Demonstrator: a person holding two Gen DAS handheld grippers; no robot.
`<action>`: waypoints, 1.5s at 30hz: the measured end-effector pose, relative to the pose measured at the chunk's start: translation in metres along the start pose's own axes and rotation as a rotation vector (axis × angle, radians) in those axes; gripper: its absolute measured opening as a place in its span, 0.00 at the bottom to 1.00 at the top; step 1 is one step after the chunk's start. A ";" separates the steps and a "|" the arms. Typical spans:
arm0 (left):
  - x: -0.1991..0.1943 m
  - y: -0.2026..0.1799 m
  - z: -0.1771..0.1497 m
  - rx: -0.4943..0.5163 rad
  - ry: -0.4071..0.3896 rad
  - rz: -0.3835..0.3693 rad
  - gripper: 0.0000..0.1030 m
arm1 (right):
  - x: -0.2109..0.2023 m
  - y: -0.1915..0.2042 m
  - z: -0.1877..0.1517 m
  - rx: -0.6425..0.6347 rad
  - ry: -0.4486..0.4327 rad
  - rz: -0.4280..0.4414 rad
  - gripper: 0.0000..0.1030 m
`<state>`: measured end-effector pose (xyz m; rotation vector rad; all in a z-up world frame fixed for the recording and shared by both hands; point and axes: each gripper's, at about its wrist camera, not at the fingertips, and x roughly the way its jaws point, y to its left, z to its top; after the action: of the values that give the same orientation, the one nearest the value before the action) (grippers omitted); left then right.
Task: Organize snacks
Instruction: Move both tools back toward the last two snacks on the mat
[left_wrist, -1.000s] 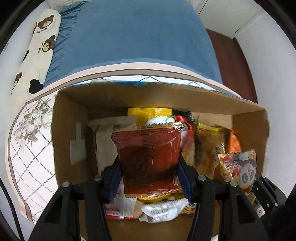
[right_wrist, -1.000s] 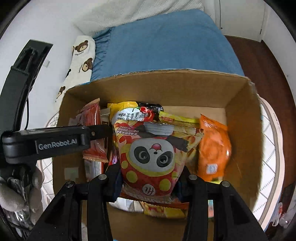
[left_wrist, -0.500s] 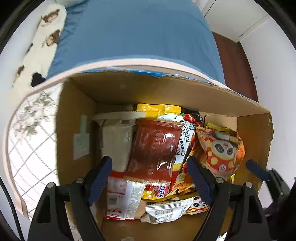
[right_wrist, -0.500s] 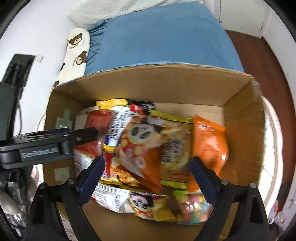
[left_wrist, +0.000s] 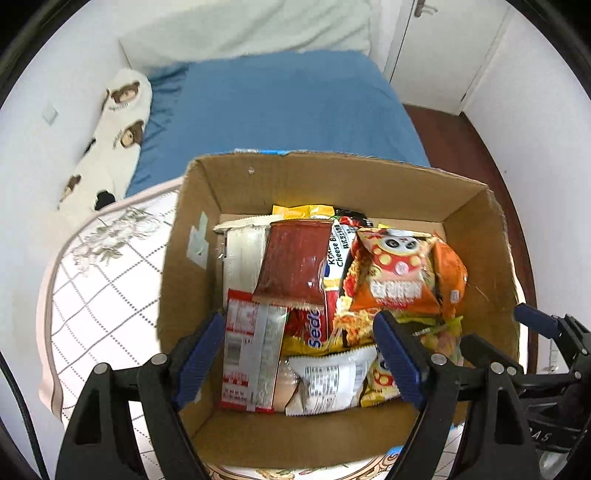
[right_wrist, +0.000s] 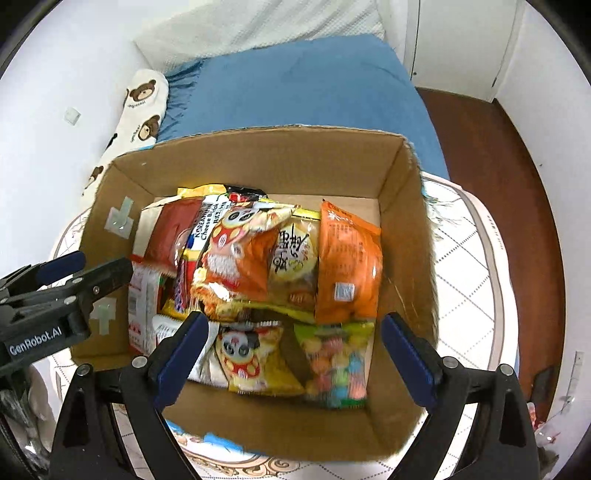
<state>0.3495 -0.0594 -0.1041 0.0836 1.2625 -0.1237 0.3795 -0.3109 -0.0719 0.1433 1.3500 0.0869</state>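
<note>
Both grippers are positioned above the cardboard box (left_wrist: 476, 229), which stands on the patterned bench (left_wrist: 107, 280) beside a blue bed (left_wrist: 280, 110). The left gripper (left_wrist: 301, 350) has its jaws spread wide with nothing between them. The right gripper (right_wrist: 291, 349) is likewise spread and empty. The dark red packet (left_wrist: 295, 264) lies in the box's left half. The panda snack bag (right_wrist: 236, 251) lies at centre, overlapping neighbouring packets, with the orange bag (right_wrist: 347, 262) touching on the right.
</note>
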 end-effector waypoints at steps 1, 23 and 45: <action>-0.006 -0.002 -0.004 0.007 -0.019 0.011 0.80 | -0.005 0.000 -0.004 -0.003 -0.012 -0.003 0.94; -0.126 -0.012 -0.108 -0.028 -0.322 0.039 0.80 | -0.137 0.016 -0.109 -0.061 -0.287 -0.023 0.94; 0.020 0.004 -0.180 -0.222 0.034 0.113 0.80 | 0.019 -0.135 -0.157 0.319 0.024 0.106 0.62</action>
<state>0.1865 -0.0324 -0.1772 -0.0349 1.2948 0.1161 0.2281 -0.4328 -0.1445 0.4844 1.3729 -0.0385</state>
